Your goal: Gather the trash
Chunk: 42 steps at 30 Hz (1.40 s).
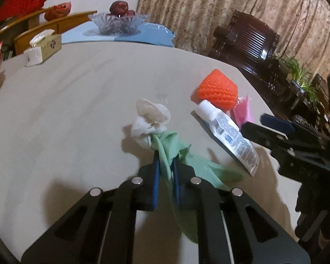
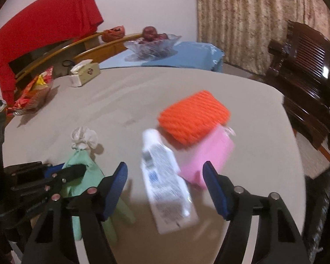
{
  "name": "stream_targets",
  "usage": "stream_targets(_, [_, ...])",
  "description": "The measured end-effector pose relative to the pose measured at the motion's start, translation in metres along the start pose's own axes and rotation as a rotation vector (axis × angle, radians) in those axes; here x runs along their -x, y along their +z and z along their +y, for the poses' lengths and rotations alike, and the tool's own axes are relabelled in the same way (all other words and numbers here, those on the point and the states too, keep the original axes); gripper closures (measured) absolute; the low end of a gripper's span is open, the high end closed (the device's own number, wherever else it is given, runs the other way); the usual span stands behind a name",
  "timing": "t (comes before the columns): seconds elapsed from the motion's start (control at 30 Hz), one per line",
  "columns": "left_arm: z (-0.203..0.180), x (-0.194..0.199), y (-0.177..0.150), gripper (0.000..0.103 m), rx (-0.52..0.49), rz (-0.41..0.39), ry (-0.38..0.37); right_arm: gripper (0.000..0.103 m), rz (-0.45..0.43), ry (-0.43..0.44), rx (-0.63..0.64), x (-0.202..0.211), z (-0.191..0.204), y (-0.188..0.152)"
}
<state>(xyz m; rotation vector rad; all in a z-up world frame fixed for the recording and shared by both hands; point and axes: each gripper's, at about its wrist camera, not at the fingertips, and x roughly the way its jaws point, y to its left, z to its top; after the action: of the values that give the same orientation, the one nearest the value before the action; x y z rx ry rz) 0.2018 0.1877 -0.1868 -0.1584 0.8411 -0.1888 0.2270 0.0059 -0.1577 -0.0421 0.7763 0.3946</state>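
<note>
Hidden or cut off: the lower part of the green glove (image 1: 169, 154) runs behind the left gripper's fingers in the left wrist view; its end is out of focus close to the lens.
Blurred: the right wrist view is smeared, so the print on the tube (image 2: 165, 187) cannot be read there; whether the pink thing (image 2: 205, 156) is a bag or a wrapper cannot be told.
Partly covered: in the left wrist view the pink thing (image 1: 244, 110) shows only as a sliver behind the tube (image 1: 228, 136) and the orange net (image 1: 217, 90).
Left gripper (image 1: 166, 162): clenched on the glove, blue pads pressing the cloth from both sides; in the right wrist view it (image 2: 77, 169) shows from the side with the glove (image 2: 83, 169) in its tip.
Tissue (image 1: 149, 121): a white wad knotted into the far end of the glove, just beyond the left gripper's tips.
Right gripper (image 2: 165, 187): jaws spread apart, the tube between the pads; neither pad seems to press on it, though the blur leaves this unsure.
Tube: lying flat on the table (image 1: 77, 110), right of the glove, cap end touching the net.
Net: beyond the tube, lying partly over the pink thing.
Far from the glove: a tissue box (image 1: 44, 46) and a glass bowl (image 1: 118, 22) of fruit at the table's far edge.
</note>
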Motion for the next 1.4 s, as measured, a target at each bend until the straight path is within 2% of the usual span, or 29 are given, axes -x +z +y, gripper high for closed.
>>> stream_targets(0.2, [0.016,0.006,0.008,0.093,-0.017,-0.014,0.023,0.047,0.017,0.020,0.046,-0.021,0.017,0.016])
stream_targets(0.33, [0.021,0.004,0.010,0.093,-0.026,-0.007,0.016,0.054,0.076,0.005,0.062,-0.041,0.019,0.019])
stream_targets(0.53, [0.023,-0.003,0.011,0.093,-0.014,0.001,0.001,0.052,0.151,-0.038,0.065,-0.059,0.015,0.012])
stream_targets(0.57, [0.023,-0.003,0.011,0.093,-0.014,0.001,-0.001,0.048,0.157,-0.045,0.065,-0.059,0.014,0.010])
stream_targets(0.67, [0.022,-0.003,0.011,0.093,-0.015,0.004,-0.006,0.045,0.162,-0.046,0.061,-0.060,0.010,0.004])
stream_targets(0.7, [0.022,-0.004,0.010,0.093,-0.013,0.006,-0.008,0.045,0.157,-0.044,0.059,-0.059,0.009,0.002])
stream_targets(0.77, [0.021,-0.003,0.009,0.093,-0.012,0.008,-0.010,0.053,0.154,-0.040,0.055,-0.058,0.008,0.003])
stream_targets(1.1, [0.010,0.008,0.012,0.093,-0.031,-0.010,-0.019,0.056,0.134,0.045,0.016,-0.033,0.007,0.004])
stream_targets(1.13, [0.008,0.010,0.012,0.093,-0.035,-0.012,-0.021,0.059,0.129,0.050,0.011,-0.029,0.006,0.004])
stream_targets(1.17, [0.005,0.012,0.012,0.093,-0.042,-0.014,-0.023,0.077,0.124,0.057,0.002,-0.024,0.005,0.004])
stream_targets(1.2, [0.003,0.014,0.012,0.093,-0.048,-0.016,-0.024,0.090,0.122,0.066,-0.003,-0.021,0.004,0.004])
stream_targets(1.4, [-0.008,0.015,0.003,0.093,-0.065,-0.001,-0.031,0.088,0.155,0.067,-0.002,-0.015,0.000,-0.002])
